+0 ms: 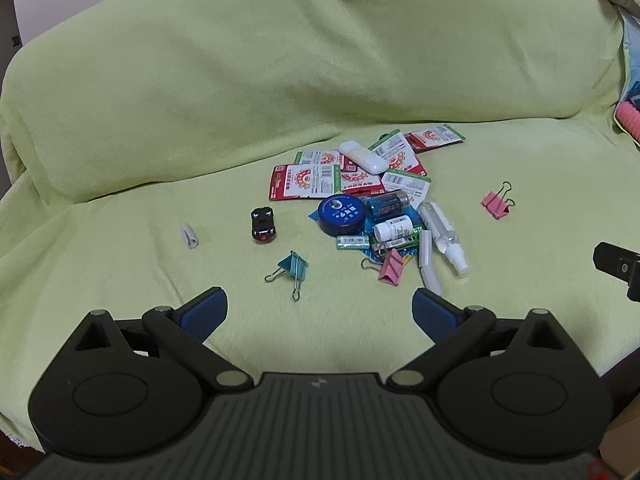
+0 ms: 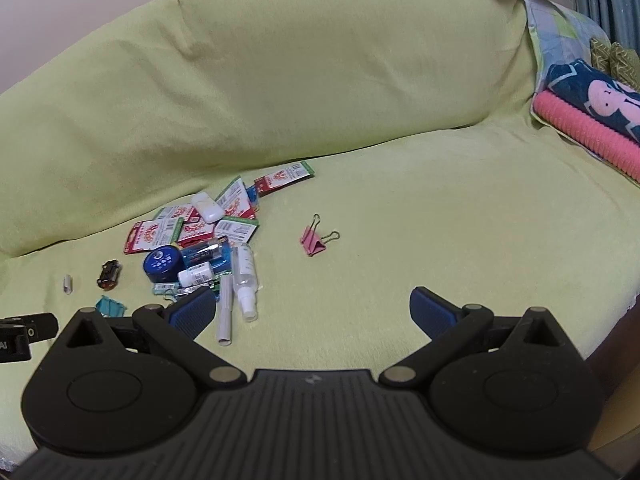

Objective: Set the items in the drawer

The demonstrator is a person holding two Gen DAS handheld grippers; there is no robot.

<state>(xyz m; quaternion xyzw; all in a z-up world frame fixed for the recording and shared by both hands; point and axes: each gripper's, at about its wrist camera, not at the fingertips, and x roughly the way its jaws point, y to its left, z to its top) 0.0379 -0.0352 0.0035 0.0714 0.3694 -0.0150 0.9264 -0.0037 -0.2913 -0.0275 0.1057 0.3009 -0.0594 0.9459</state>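
Observation:
Small items lie in a heap on a green-covered sofa seat (image 1: pixel 120 248): red and white cards (image 1: pixel 304 181), a white case (image 1: pixel 363 156), a blue round tin (image 1: pixel 342 214), batteries (image 1: pixel 389 205), a white pill bottle (image 1: pixel 393 228) and a clear spray bottle (image 1: pixel 443 235). Apart from the heap lie a teal binder clip (image 1: pixel 293 269), two pink clips (image 1: pixel 496 204) (image 1: pixel 391 267), a black toy car (image 1: pixel 262 225) and a grey plug (image 1: pixel 189 236). My left gripper (image 1: pixel 320 314) hovers open just short of the teal clip. My right gripper (image 2: pixel 312 312) is open too, right of the heap (image 2: pixel 200 248). No drawer shows.
Folded blankets, one pink (image 2: pixel 588 136) and one dark blue (image 2: pixel 600 96), lie at the sofa's right end. The green backrest (image 2: pixel 280 80) rises behind the items. The other gripper's black tip (image 1: pixel 618 268) pokes in at the right edge of the left wrist view.

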